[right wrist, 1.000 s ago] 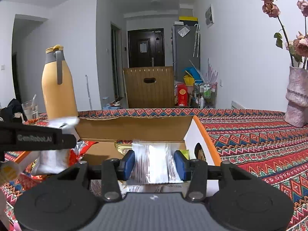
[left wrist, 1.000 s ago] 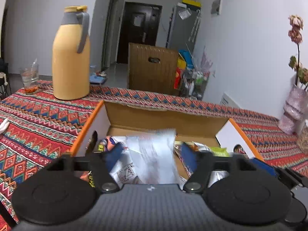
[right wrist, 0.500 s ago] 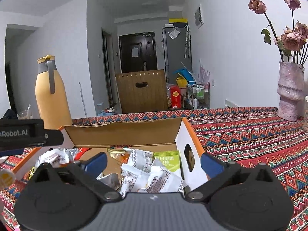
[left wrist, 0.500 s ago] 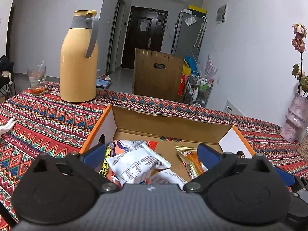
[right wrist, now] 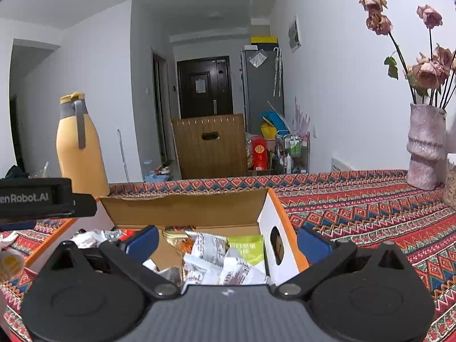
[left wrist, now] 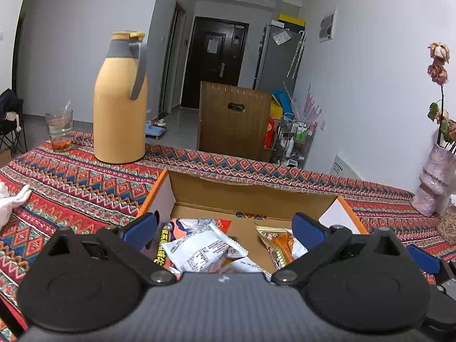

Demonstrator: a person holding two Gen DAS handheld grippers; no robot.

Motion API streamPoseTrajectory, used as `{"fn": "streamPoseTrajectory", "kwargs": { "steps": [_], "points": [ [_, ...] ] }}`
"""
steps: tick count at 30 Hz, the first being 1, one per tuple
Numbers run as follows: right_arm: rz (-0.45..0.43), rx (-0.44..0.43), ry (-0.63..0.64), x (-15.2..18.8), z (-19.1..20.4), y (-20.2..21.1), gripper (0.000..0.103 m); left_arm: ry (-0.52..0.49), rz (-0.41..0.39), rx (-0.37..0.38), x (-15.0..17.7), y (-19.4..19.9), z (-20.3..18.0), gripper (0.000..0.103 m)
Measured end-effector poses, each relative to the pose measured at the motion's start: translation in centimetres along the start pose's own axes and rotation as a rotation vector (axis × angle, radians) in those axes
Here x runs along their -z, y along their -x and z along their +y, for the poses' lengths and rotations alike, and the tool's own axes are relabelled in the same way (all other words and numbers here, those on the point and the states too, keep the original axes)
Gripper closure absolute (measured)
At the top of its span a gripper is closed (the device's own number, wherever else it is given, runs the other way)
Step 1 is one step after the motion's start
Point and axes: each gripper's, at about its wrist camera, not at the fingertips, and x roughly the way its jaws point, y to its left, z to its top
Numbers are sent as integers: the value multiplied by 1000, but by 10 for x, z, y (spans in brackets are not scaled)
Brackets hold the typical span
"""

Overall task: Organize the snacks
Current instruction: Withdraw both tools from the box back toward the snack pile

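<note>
An open cardboard box (left wrist: 250, 196) (right wrist: 182, 208) with orange-edged flaps sits on the patterned tablecloth and holds several snack packets. A white packet (left wrist: 199, 249) lies at its left, a gold and orange packet (left wrist: 278, 242) at its right. In the right wrist view white packets (right wrist: 225, 265) and a green packet (right wrist: 246, 246) lie by the right wall. My left gripper (left wrist: 225, 228) hangs open above the box with nothing between its fingers. My right gripper (right wrist: 226, 239) is open too, empty, over the box's right end. The left gripper's body (right wrist: 34, 199) shows at the left edge.
A tall yellow thermos (left wrist: 121, 99) and a glass (left wrist: 59, 129) stand at the table's far left. A pink vase with dried flowers (right wrist: 424, 148) stands at the far right. A wooden chair back (left wrist: 232, 122) rises beyond the table's far edge.
Both grippers have opened wide and let go of their white packets, which now lie in the box. The left gripper has risen a little.
</note>
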Motion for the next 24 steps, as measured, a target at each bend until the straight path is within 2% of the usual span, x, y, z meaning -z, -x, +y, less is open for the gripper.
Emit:
{"fn": "streamPoseTrajectory", "kwargs": {
  "steps": [10,24],
  "points": [
    [-11,-3,-11,-10,7,28,0,-20,-32,2,-4,44,18,0],
    [50,-41,30,16,28,70,0,-40,-6,-39,21,88,57,0]
  ]
}}
